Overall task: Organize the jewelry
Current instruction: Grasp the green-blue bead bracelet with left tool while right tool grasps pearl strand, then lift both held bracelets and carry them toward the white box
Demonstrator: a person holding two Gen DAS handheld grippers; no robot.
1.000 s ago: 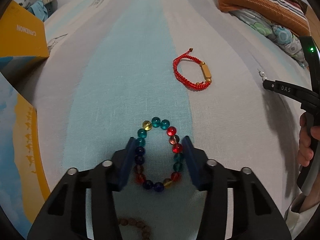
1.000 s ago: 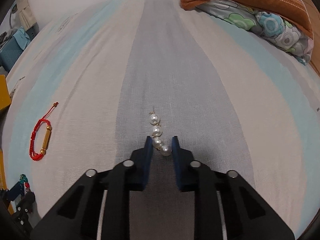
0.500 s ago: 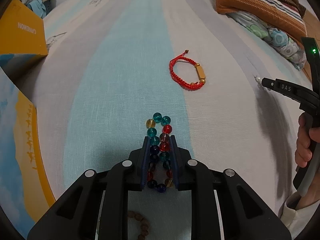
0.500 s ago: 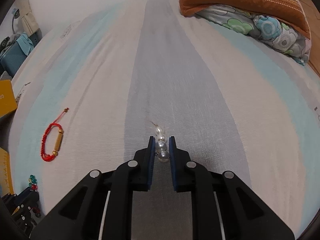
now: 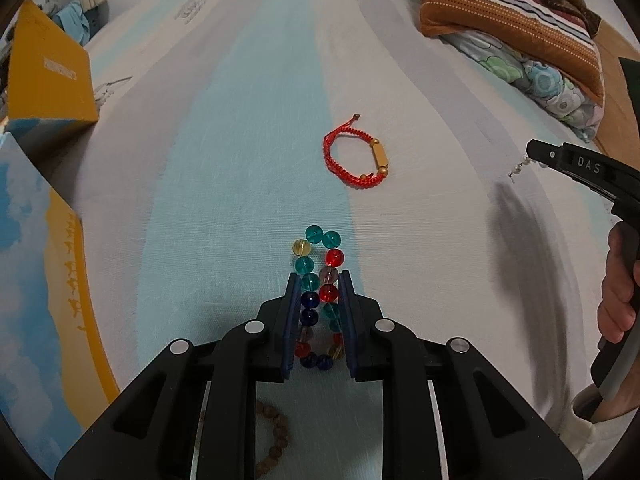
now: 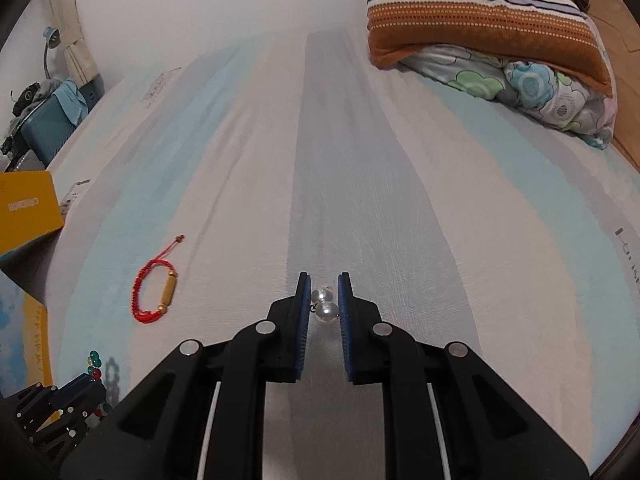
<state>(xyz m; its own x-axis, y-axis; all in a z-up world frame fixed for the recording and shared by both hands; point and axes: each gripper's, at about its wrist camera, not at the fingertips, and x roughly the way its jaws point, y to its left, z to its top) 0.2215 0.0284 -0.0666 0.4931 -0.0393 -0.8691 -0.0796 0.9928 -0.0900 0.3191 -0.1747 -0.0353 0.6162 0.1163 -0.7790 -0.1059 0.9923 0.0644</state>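
My left gripper (image 5: pixel 319 280) is shut on a bracelet of coloured glass beads (image 5: pixel 318 268), squeezed into a narrow loop on the striped bedsheet. My right gripper (image 6: pixel 324 280) is shut on a short string of pearls (image 6: pixel 325 307) and holds it above the sheet; the pearls also hang from its tip in the left wrist view (image 5: pixel 520 166). A red cord bracelet with a gold tube (image 5: pixel 356 158) lies flat between the two grippers and shows at the left of the right wrist view (image 6: pixel 157 292). A brown wooden bead bracelet (image 5: pixel 276 436) lies under my left gripper.
An orange box (image 5: pixel 48 80) and a blue and orange box lid (image 5: pixel 36 280) stand at the left. Folded blankets and a pillow (image 6: pixel 500 40) lie at the far right. The person's hand (image 5: pixel 618 292) holds the right gripper.
My left gripper has closed on the coloured bead bracelet and squeezed it narrow. My right gripper has closed on the pearls and lifted them off the sheet.
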